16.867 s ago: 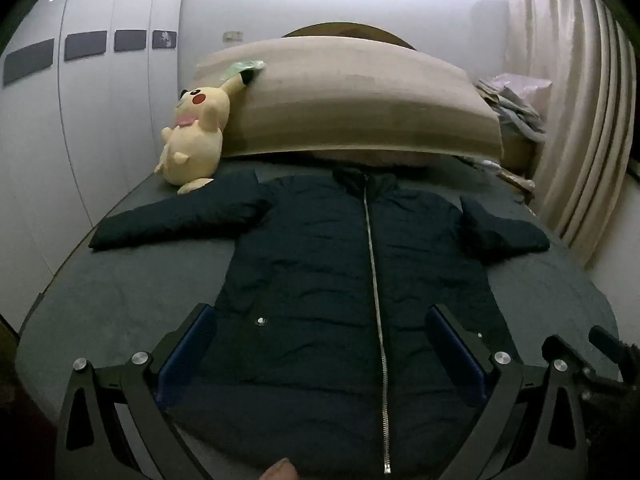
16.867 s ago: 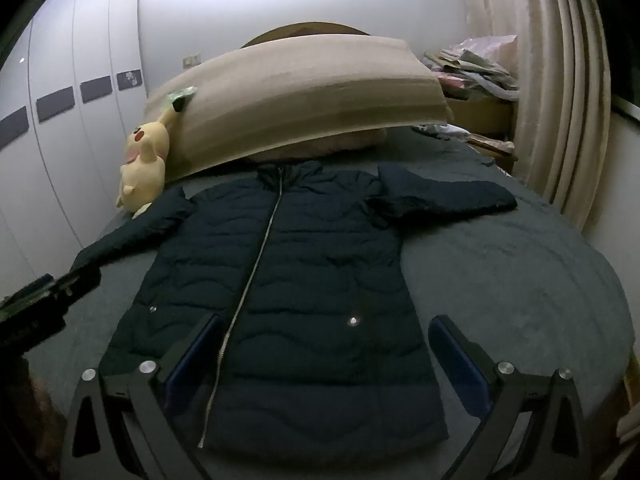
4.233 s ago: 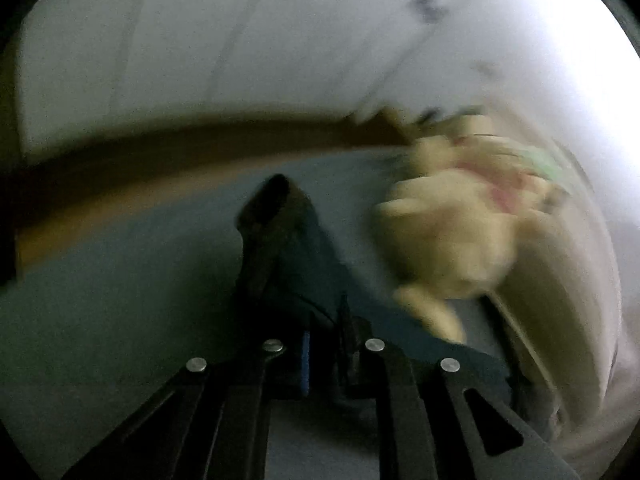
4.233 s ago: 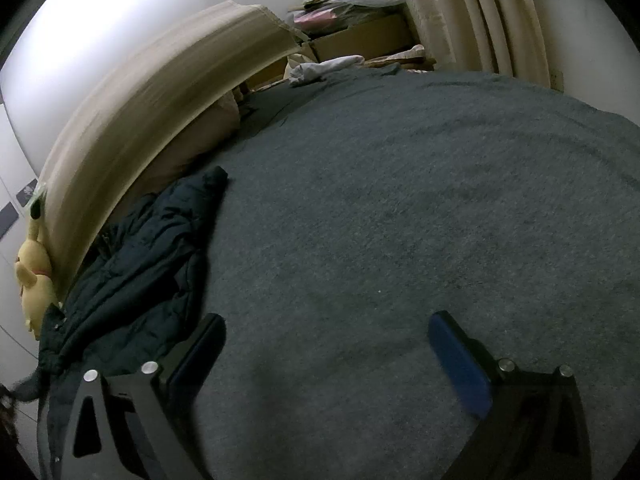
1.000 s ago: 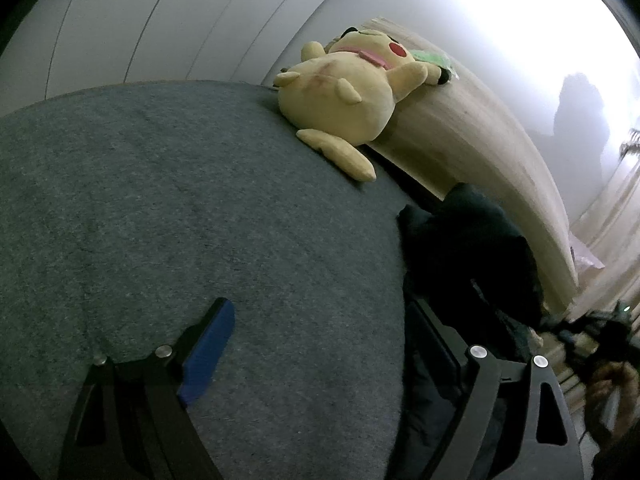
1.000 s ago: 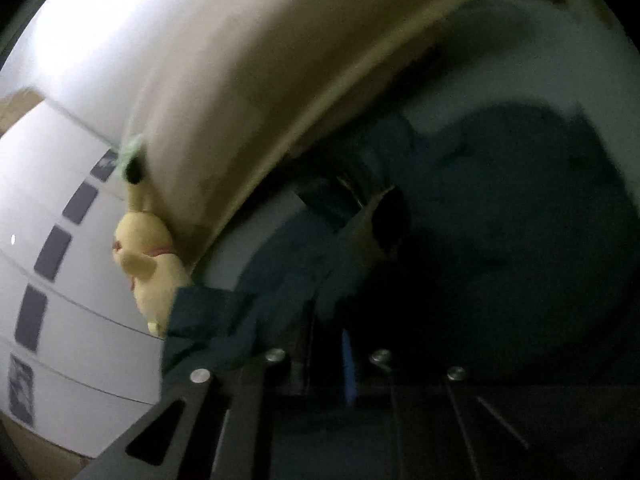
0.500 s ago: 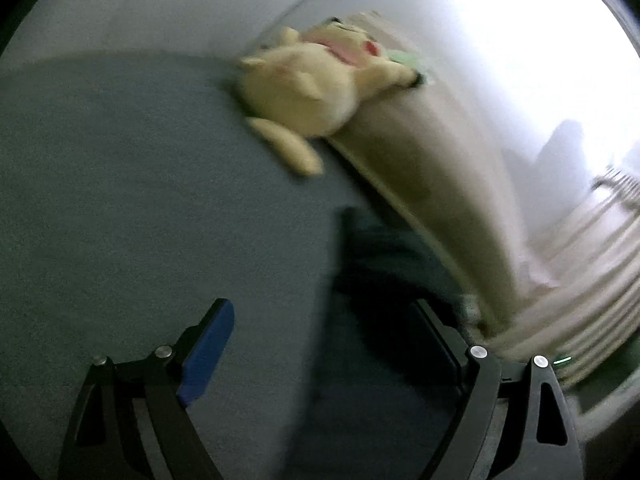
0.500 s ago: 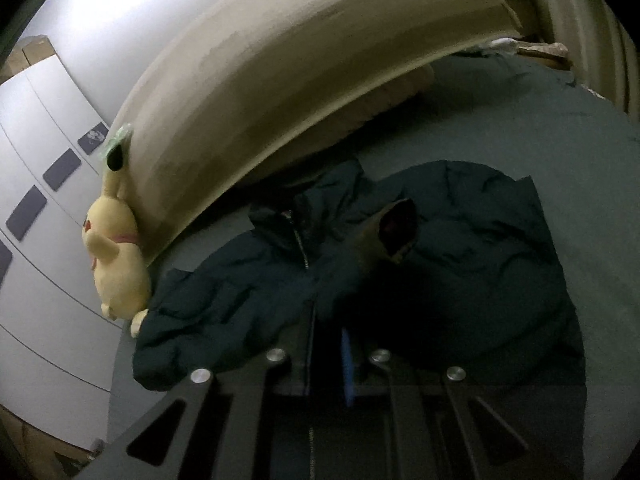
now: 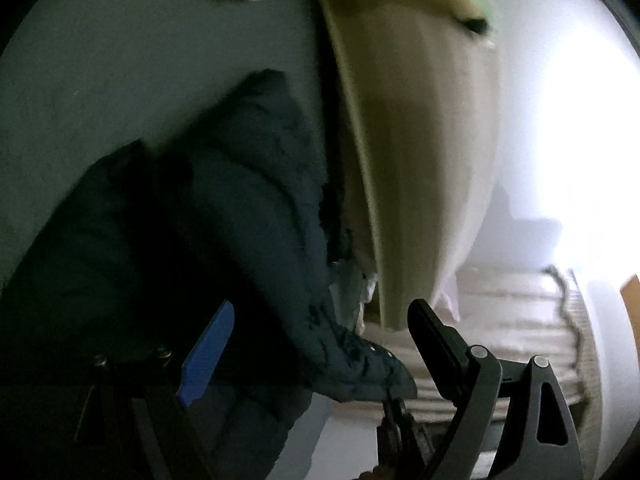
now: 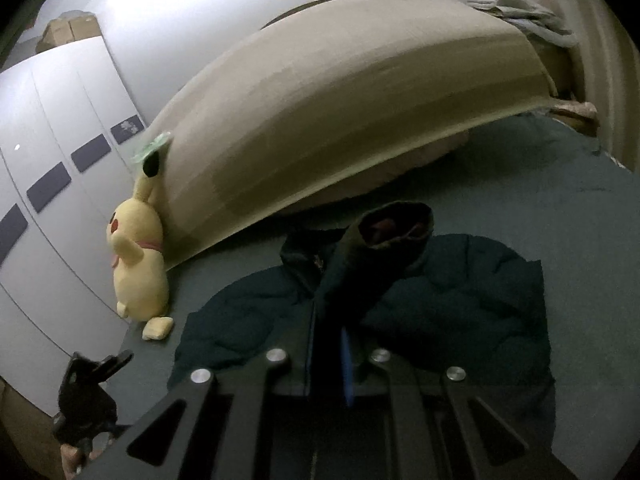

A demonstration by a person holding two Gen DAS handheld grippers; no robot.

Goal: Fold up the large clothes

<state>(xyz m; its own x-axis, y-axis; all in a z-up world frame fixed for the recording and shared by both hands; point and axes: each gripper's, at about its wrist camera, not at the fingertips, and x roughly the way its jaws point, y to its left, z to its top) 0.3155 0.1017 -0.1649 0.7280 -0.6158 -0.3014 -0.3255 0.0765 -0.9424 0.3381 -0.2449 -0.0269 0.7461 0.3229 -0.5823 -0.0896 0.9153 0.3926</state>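
A dark quilted jacket (image 10: 448, 304) lies on the grey bed (image 10: 580, 208), its sides folded inward. My right gripper (image 10: 340, 344) is shut on one sleeve (image 10: 360, 272), which stands up from the jacket with its open cuff (image 10: 396, 228) topmost. In the left wrist view that sleeve (image 9: 280, 240) stretches from the jacket (image 9: 120, 240) to the right gripper's tips (image 9: 394, 404). My left gripper (image 9: 320, 350) is open, its fingers wide on either side of the sleeve without pressing it. It also shows small at the lower left of the right wrist view, as the left gripper (image 10: 88, 396).
A yellow plush toy (image 10: 138, 264) leans on the beige padded headboard (image 10: 340, 100) at the bed's head. White wardrobe doors (image 10: 60, 200) stand on the left. Curtains (image 9: 520, 320) and a pile of clutter (image 10: 520, 4) are on the right.
The left gripper has rolled and swung over from the bare bed by the toy to the jacket's raised sleeve. The right gripper has lifted the sleeve a little higher.
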